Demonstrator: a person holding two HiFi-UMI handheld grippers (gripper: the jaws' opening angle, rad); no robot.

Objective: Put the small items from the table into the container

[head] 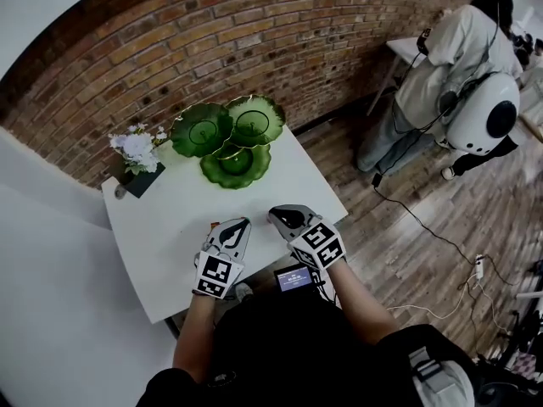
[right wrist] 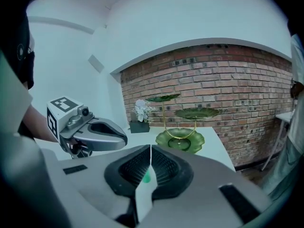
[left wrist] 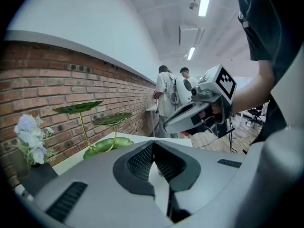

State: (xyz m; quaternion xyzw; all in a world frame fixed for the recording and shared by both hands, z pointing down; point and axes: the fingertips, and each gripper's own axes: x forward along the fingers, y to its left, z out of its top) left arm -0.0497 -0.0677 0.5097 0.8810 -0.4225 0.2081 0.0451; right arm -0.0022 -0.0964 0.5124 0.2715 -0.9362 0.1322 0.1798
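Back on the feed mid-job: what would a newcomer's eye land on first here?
The green leaf-shaped tiered stand at the far side of the white table, by the brick wall, stands out first. Then come the left gripper and right gripper, side by side over the near side, jaws shut. White flowers in a dark pot mark the far left corner.
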